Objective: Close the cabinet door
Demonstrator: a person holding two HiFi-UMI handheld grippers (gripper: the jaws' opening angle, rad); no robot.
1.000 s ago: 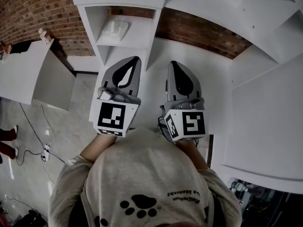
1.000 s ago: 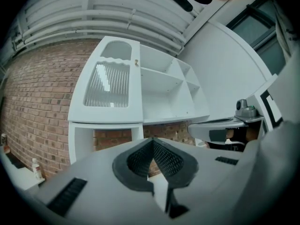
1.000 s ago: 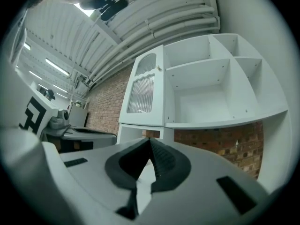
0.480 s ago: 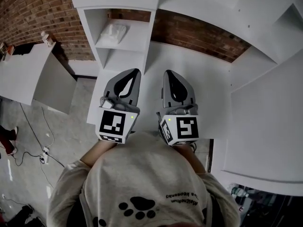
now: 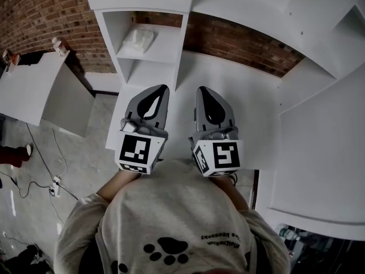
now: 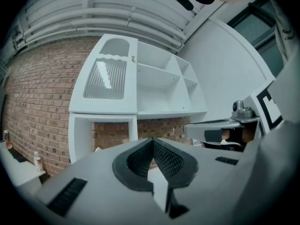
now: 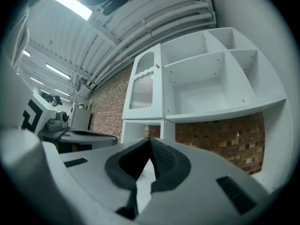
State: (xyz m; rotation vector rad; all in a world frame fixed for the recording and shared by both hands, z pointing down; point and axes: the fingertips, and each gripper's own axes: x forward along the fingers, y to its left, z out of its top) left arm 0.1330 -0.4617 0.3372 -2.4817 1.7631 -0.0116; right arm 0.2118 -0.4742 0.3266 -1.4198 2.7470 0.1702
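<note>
The person holds both tools level and side by side in front of the white cabinet unit [image 7: 211, 78]. The left hand-held gripper [image 5: 164, 88] has its jaws pressed together with nothing between them, and the right hand-held gripper [image 5: 201, 89] is the same. The cabinet door [image 6: 105, 76], with a ribbed glass panel, is at the upper left of the unit, well apart from both grippers. It looks flush with its frame. Behind the unit is a brick wall [image 5: 239, 39].

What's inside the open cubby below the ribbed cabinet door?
A pale crumpled item lies on its shelf, with brick wall showing behind. What the item is cannot be told; the left gripper covers the space lower down.
</note>
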